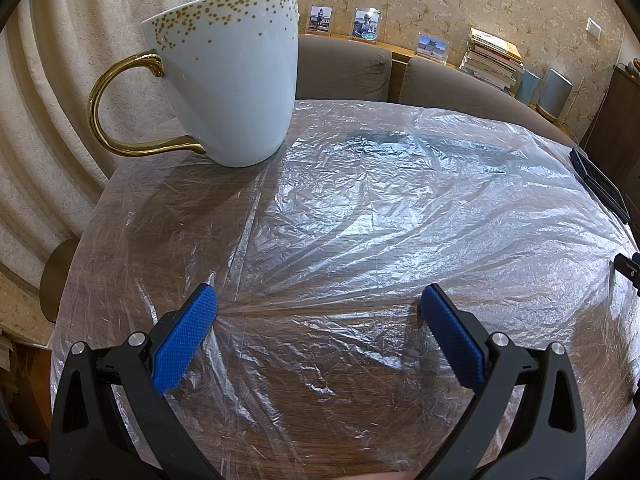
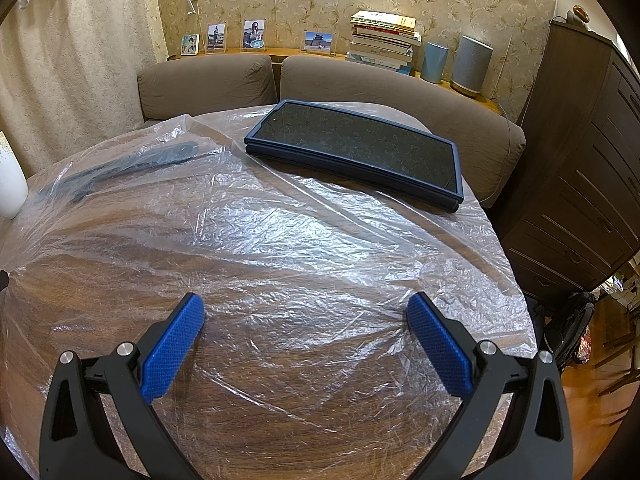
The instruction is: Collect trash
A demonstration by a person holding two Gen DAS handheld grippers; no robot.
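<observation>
One plastic sheet (image 2: 280,240) covers the table beneath two grippers' spread fingers (image 1: 452,340).

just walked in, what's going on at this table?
A person holds two handheld grippers low over a round wooden table covered by a clear, crinkled plastic sheet. The left gripper and the right gripper are both open and hold nothing. A white mug with gold dots and a dark tablet sit on the sheet; a dark, long object lies under it. The sheet looks like the trash, and it has not been gripped yet.
</observation>
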